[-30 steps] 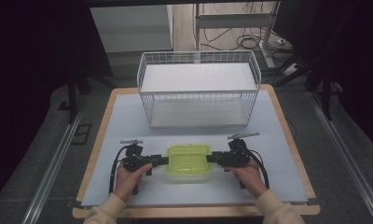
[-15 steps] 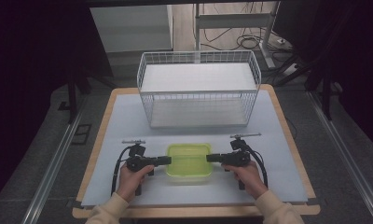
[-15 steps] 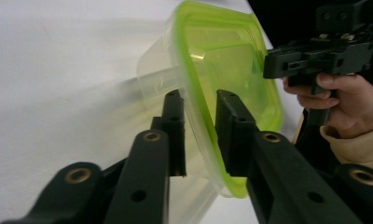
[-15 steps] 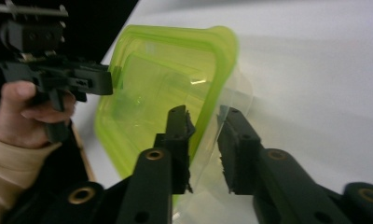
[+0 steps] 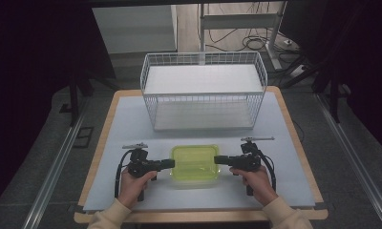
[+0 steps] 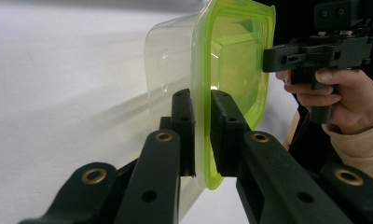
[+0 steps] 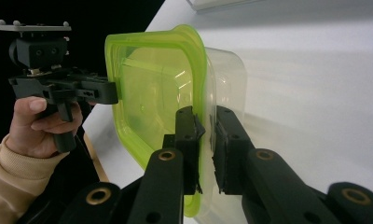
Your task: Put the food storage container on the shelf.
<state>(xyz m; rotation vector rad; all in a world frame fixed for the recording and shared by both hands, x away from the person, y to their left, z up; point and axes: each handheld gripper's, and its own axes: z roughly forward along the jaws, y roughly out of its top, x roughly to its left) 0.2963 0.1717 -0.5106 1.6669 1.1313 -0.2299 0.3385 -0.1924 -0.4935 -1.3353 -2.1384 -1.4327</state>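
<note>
A clear plastic container with a lime-green lid [image 5: 195,162] is at the near middle of the white table, held from both ends. My left gripper [image 5: 172,163] is shut on the lid's left rim; in the left gripper view both jaws [image 6: 202,135] pinch the green edge [image 6: 231,60]. My right gripper [image 5: 217,159] is shut on the right rim, and in the right gripper view the rim [image 7: 152,88] runs between the jaws [image 7: 205,149]. Each gripper view shows the other gripper [image 6: 268,58] [image 7: 112,93] at the far end. I cannot tell whether the container rests on the table.
A white wire basket [image 5: 203,90] with a white liner stands across the far half of the table. The white mat [image 5: 284,191] ends at a wooden border near the person. Dark floor, rails and cables surround the table.
The right gripper has edged slightly to the right. The container and the left gripper stay about where they were, still clamped.
</note>
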